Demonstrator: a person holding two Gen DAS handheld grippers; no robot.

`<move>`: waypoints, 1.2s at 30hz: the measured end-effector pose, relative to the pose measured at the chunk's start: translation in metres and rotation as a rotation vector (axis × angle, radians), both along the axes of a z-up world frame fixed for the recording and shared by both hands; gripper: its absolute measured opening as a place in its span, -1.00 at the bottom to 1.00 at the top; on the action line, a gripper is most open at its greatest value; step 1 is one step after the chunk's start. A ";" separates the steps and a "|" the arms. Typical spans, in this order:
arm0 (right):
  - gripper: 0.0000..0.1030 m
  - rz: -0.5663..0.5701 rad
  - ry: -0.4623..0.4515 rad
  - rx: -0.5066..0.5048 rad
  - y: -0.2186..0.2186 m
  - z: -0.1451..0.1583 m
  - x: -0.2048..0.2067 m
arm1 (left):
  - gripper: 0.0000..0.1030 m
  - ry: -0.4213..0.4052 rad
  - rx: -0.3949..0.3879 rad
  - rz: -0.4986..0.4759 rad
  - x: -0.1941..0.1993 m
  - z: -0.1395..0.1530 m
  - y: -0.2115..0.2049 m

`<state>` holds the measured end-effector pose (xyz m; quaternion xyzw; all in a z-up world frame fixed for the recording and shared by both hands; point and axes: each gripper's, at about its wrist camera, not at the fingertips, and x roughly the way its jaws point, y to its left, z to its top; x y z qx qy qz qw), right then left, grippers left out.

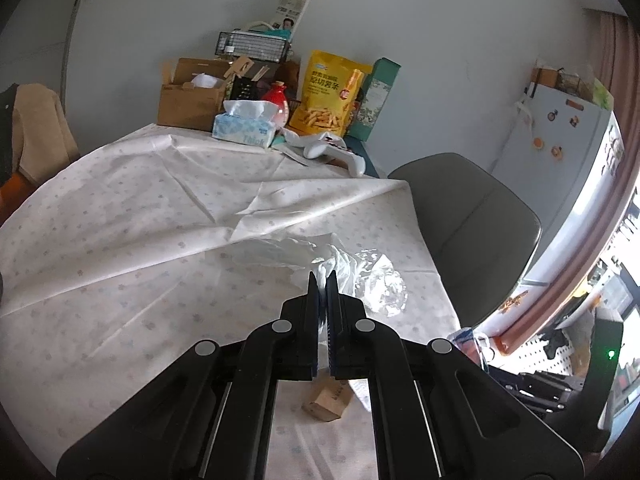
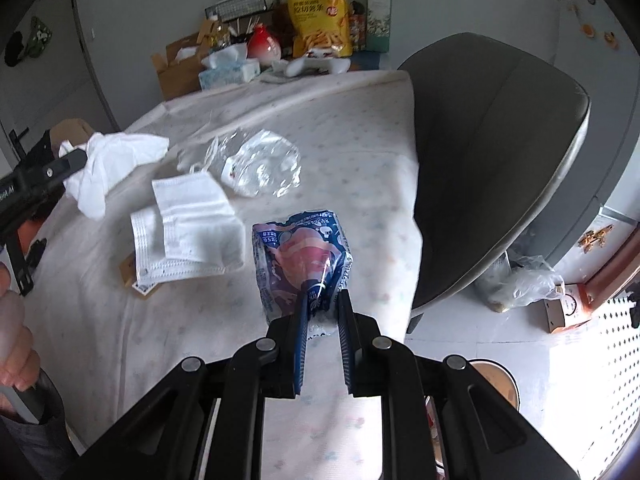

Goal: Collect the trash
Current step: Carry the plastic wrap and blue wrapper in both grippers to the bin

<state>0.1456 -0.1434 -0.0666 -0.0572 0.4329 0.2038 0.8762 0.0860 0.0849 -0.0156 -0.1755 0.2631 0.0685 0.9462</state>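
A desk [image 2: 120,340] under a pale dotted tablecloth [image 1: 120,216] fills most of both views. A grey chair [image 2: 500,160] stands just beside its right edge. Along the far edge, against the wall, sit a cardboard box [image 1: 188,100], a yellow snack bag [image 1: 326,94], a blue tissue box [image 1: 244,126] and a white game controller [image 1: 332,150].

The trash lies on the near right part of the desk. Two white face masks [image 2: 188,224] overlap each other near the middle, with a small brown card [image 2: 132,276] partly under them. Just beyond them is a crumpled clear plastic wrapper [image 2: 260,168], and to its left a crumpled white tissue [image 2: 108,164]. Nearest the right wrist camera stands a blue and pink snack packet [image 2: 300,256].

The left gripper [image 1: 322,278] has its fingers nearly together, pinching the white tissue [image 1: 336,264]; in the right wrist view the same gripper [image 2: 78,158] shows at the left edge with the tissue hanging from its tip. The right gripper [image 2: 324,300] has its fingers narrowly apart around the near lower edge of the snack packet, the left finger lying against the packet's face; whether the grip is firm cannot be told.
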 end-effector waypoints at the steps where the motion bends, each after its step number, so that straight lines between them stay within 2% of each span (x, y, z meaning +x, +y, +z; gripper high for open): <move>1: -0.70 -0.006 -0.004 0.006 -0.003 0.002 0.001 | -0.92 -0.002 0.002 -0.004 0.000 0.001 -0.002; 10: -0.70 -0.084 -0.045 0.057 -0.044 0.019 -0.003 | -0.92 -0.033 0.026 -0.098 0.009 0.020 -0.047; 21: -0.69 -0.220 -0.078 0.095 -0.116 0.026 -0.006 | -0.92 0.005 0.059 -0.281 0.042 0.011 -0.133; 36: -0.67 -0.423 -0.031 0.112 -0.218 -0.010 -0.006 | -0.92 0.111 0.075 -0.501 0.087 -0.024 -0.238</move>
